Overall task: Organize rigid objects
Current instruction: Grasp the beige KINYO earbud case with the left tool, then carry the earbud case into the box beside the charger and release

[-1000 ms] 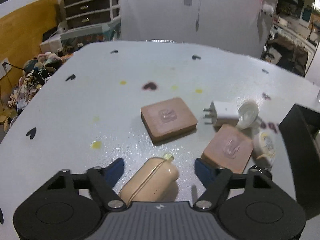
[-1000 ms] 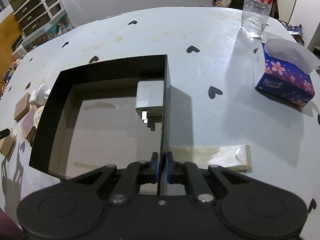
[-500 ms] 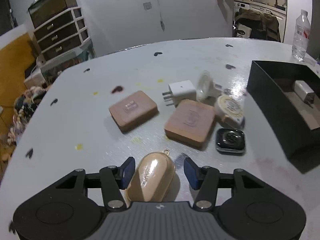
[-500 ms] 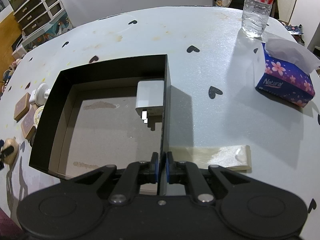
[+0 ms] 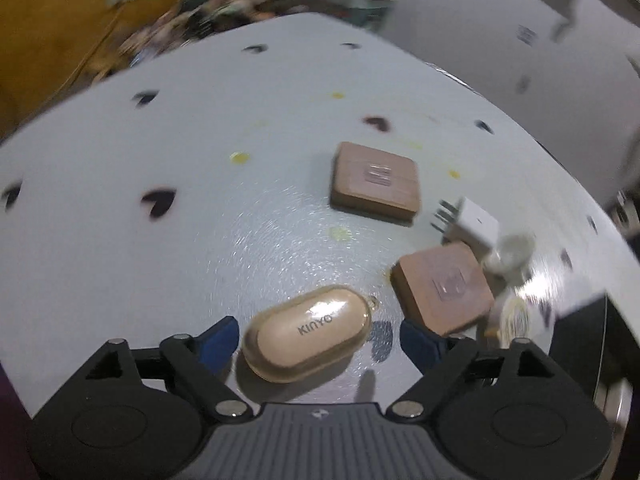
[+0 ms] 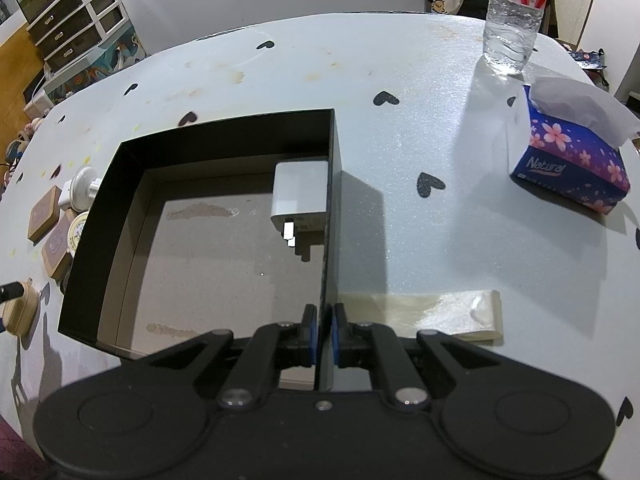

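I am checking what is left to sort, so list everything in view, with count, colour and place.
earbud case: 1, beige, on the table between the left gripper's fingers, not pressed
square blocks: 2, brown, on the table left of the box
charger on the table: 1, white, beside the nearer block
round white objects: 2, white and cream, against the box's left wall
box: 1, black, open, mid-table
charger in the box: 1, white, far right corner inside
water bottle: 1, clear, far right
tissue box: 1, blue with flowers, right
tape strip: 1, beige, right of the box
table: 1, pale with black hearts
left gripper: 1, black, jaws opening
right gripper: 1, black, shut on the box's right wall
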`<state>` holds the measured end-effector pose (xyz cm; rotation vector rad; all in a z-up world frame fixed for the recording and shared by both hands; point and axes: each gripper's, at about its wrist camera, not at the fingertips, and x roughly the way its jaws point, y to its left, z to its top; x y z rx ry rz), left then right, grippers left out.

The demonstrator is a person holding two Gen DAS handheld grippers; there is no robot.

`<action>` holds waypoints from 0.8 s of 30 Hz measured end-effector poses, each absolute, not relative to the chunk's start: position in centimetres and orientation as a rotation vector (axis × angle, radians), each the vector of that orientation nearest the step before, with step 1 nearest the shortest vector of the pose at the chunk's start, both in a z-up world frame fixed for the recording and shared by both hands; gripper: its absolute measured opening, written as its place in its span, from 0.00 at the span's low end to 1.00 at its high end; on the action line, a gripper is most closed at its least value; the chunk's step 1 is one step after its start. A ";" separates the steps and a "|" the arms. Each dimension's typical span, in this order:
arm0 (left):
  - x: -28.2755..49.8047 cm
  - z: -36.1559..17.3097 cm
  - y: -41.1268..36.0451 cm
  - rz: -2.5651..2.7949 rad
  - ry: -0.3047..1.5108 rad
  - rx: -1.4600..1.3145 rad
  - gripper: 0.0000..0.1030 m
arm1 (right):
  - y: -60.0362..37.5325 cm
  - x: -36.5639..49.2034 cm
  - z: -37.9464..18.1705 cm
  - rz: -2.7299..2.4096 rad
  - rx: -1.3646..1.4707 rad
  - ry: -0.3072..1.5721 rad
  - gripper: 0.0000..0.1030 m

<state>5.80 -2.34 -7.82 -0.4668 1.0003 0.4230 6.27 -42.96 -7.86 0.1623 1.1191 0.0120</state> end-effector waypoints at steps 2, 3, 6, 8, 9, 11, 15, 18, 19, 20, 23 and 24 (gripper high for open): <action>6.1 -8.0 -2.2 0.482 1.014 -0.517 0.87 | -43.0 6.3 -7.9 0.012 0.163 1.119 0.08; 6.4 -8.2 -1.9 0.512 1.024 -0.543 0.87 | -43.0 6.3 -7.9 0.012 0.164 1.119 0.08; 6.5 -8.5 -1.5 0.585 1.033 -0.637 0.87 | -43.0 6.3 -7.9 0.012 0.164 1.119 0.08; 6.3 -8.5 -1.3 0.610 1.022 -0.672 0.85 | -43.0 6.2 -7.9 0.012 0.166 1.118 0.08; 6.2 -8.4 -1.3 0.611 1.015 -0.674 0.84 | -43.0 6.3 -7.9 0.012 0.167 1.118 0.08; 6.2 -8.4 -1.3 0.599 1.014 -0.657 0.75 | -43.0 6.2 -7.8 0.013 0.169 1.118 0.08; 6.1 -8.4 -1.3 0.567 1.019 -0.621 0.75 | -43.0 6.3 -7.8 0.013 0.166 1.118 0.08; 6.2 -8.4 -1.6 0.521 1.011 -0.558 0.74 | -43.0 6.3 -7.8 0.014 0.164 1.119 0.08; 6.3 -8.3 -1.7 0.508 1.013 -0.536 0.74 | -43.0 6.3 -7.8 0.014 0.162 1.119 0.08; 6.3 -8.2 -1.9 0.494 1.015 -0.512 0.74 | -43.0 6.3 -7.8 0.015 0.161 1.120 0.08; 6.4 -7.1 -2.6 0.423 1.011 -0.467 0.74 | -42.9 6.3 -7.8 0.016 0.157 1.122 0.08; 6.5 -6.6 -2.9 0.397 1.007 -0.458 0.74 | -42.9 6.3 -7.8 0.016 0.155 1.122 0.07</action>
